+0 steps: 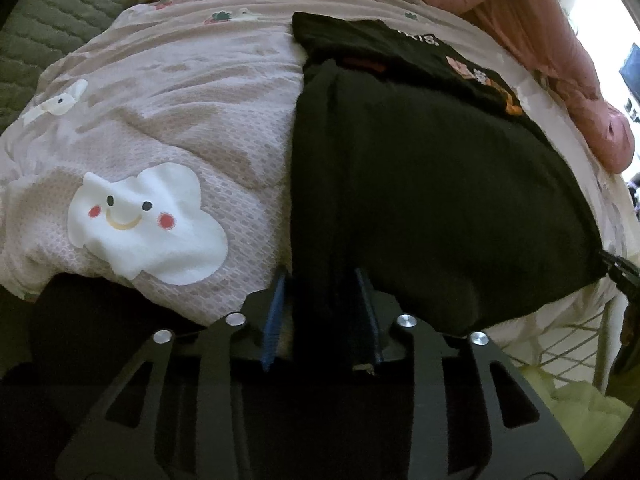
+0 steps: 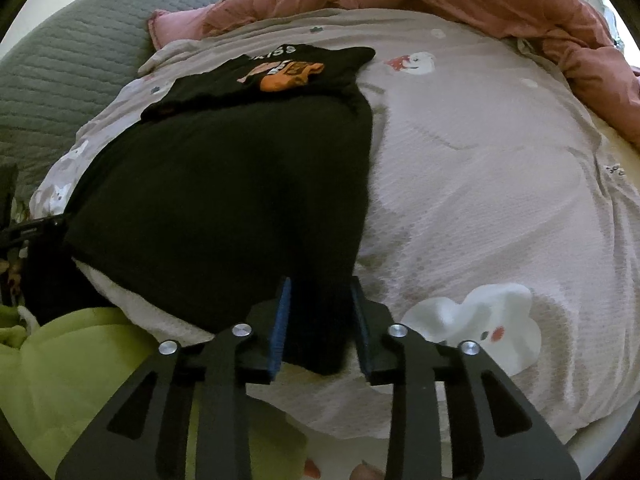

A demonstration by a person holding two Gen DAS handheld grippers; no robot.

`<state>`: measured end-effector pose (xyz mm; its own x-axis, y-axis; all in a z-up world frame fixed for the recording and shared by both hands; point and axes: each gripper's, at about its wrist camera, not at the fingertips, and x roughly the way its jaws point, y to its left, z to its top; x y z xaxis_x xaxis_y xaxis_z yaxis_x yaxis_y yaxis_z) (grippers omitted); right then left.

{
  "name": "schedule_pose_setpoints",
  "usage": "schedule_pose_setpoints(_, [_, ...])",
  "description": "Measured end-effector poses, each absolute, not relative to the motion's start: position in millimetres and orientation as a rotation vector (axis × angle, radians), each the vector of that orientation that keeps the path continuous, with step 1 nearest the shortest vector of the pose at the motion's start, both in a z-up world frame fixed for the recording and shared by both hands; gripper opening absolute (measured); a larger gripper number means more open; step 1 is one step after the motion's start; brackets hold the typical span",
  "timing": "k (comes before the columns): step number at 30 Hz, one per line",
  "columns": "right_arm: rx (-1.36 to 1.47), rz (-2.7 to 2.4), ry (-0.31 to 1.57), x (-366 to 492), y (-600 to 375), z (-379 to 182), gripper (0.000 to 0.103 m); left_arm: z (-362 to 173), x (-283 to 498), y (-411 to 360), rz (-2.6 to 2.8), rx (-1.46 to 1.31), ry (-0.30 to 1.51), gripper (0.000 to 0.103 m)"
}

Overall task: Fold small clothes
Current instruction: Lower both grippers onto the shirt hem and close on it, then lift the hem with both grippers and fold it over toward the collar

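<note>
A small black T-shirt (image 1: 432,168) with an orange print lies on a pale pink quilt (image 1: 192,112), its sides folded inward. My left gripper (image 1: 320,276) stands around the shirt's near left corner, the cloth between its blue-padded fingers (image 1: 276,312). My right gripper (image 2: 320,280) stands around the near right corner of the same shirt (image 2: 224,184), with black cloth between its fingers (image 2: 282,320). Both jaws stand a little apart with fabric between them. The right gripper's tip shows at the right edge of the left wrist view (image 1: 620,272).
The quilt (image 2: 480,184) has white cloud patches (image 1: 144,220). A pink padded jacket (image 2: 460,4) lies at the far side. A grey-green quilted cover (image 2: 60,80) lies at the left. A lime green garment (image 2: 72,368) lies below the bed edge.
</note>
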<state>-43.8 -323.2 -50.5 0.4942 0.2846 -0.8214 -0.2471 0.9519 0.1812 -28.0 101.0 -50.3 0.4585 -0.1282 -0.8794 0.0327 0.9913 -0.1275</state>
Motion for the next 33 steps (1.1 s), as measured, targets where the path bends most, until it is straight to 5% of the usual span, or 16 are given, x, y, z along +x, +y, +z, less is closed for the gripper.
schedule_pose_setpoints(15, [0.053, 0.342, 0.993, -38.9, -317.8, -58.0, 0.041, -59.5, -26.1, 90.5, -0.098, -0.043, 1.113, 0.045])
schedule_pose_setpoints(21, [0.055, 0.34, 0.98, -37.5, -318.7, -57.1, 0.033, -60.8, -25.3, 91.6, -0.098, -0.048, 1.113, 0.045])
schedule_pose_setpoints(23, [0.059, 0.341, 0.977, -36.6, -320.0, -55.8, 0.02, -61.2, -25.0, 91.6, -0.098, -0.047, 1.111, 0.045])
schedule_pose_setpoints(26, [0.064, 0.348, 0.967, -37.6, -321.2, -50.8, 0.01, -60.5, -25.4, 91.4, -0.093, -0.045, 1.105, 0.033])
schedule_pose_setpoints(30, [0.078, 0.365, 0.94, -39.1, -323.7, -39.4, 0.008, -55.2, -27.1, 94.0, -0.103, -0.061, 1.085, 0.009])
schedule_pose_setpoints(33, [0.104, 0.382, 0.904, -41.0, -329.6, -26.6, 0.008, -48.2, -28.1, 99.1, -0.127, -0.107, 1.064, 0.004])
